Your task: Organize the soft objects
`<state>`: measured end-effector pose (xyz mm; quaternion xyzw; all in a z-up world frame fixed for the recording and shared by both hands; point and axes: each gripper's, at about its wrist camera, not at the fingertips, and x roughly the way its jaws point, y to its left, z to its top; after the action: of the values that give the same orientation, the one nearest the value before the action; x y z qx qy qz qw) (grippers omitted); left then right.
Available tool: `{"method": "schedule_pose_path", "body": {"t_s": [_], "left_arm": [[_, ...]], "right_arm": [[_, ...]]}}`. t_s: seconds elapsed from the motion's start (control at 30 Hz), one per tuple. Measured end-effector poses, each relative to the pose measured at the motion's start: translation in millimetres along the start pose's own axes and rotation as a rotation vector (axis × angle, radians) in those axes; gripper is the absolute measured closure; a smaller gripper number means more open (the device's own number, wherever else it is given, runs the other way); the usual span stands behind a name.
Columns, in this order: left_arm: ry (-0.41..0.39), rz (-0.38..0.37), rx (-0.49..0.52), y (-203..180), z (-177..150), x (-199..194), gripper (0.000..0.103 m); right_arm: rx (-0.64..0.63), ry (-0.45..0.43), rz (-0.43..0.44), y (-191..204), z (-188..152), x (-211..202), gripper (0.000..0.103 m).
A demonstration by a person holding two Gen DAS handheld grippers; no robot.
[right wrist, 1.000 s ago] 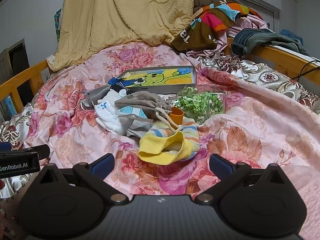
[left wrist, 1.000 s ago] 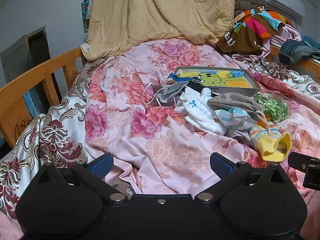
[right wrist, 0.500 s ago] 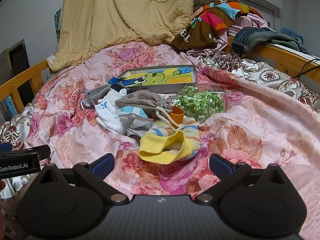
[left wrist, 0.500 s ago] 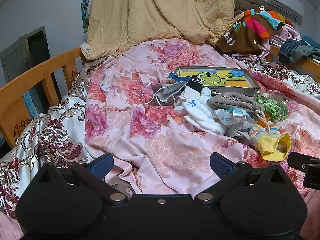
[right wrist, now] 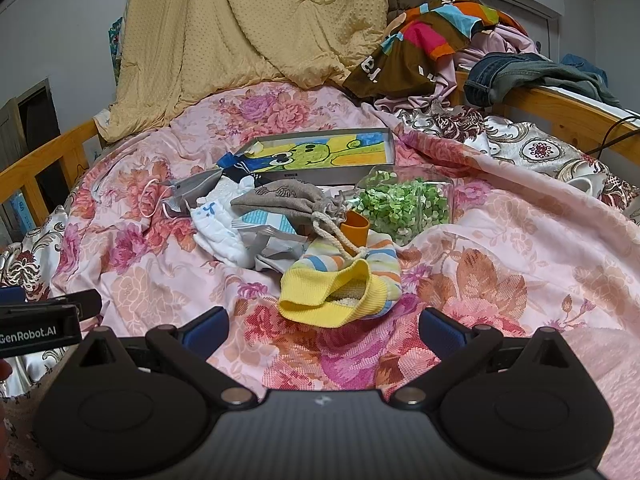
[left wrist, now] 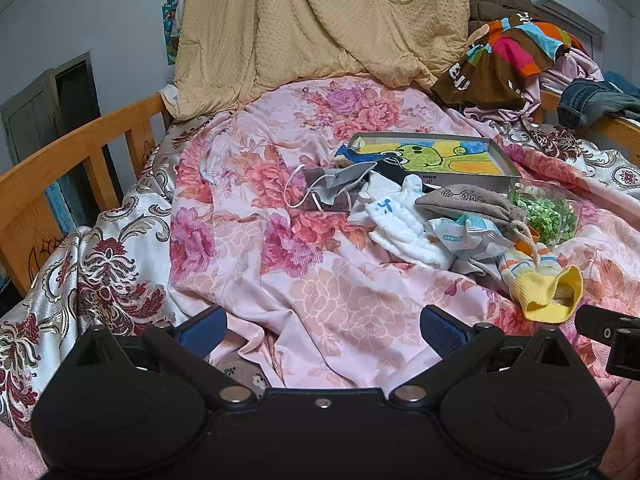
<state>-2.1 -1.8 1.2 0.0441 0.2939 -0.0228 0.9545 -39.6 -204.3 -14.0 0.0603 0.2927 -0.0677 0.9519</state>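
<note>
A heap of soft things lies mid-bed on the pink floral quilt [left wrist: 328,280]: a yellow-cuffed striped sock [right wrist: 340,280] [left wrist: 540,284], a grey drawstring pouch [right wrist: 284,200] [left wrist: 468,204], white baby socks [right wrist: 218,228] [left wrist: 400,224], a grey face mask [left wrist: 336,184] [right wrist: 188,192] and a blue-white packet [right wrist: 268,224]. My left gripper [left wrist: 322,326] hovers open over bare quilt, left of the heap. Just short of the yellow sock, my right gripper [right wrist: 322,326] is open and empty.
A flat box with a green cartoon lid [right wrist: 320,156] lies behind the heap, beside a clear bag of green bits [right wrist: 404,204] and a small orange cup [right wrist: 356,226]. Wooden rails [left wrist: 60,160] [right wrist: 560,108] line both bed sides. Blanket [left wrist: 320,20] and clothes [right wrist: 424,40] pile up behind.
</note>
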Motion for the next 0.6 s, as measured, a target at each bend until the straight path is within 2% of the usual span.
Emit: {"method": "schedule_pose_path", "body": {"t_s": [0.6], "left_arm": [[0.0,0.0,0.0,0.2,-0.1,0.2,0.001]], "right_arm": [[0.002,0.003,0.001,-2.5,4.6,-0.1,0.0]]}}
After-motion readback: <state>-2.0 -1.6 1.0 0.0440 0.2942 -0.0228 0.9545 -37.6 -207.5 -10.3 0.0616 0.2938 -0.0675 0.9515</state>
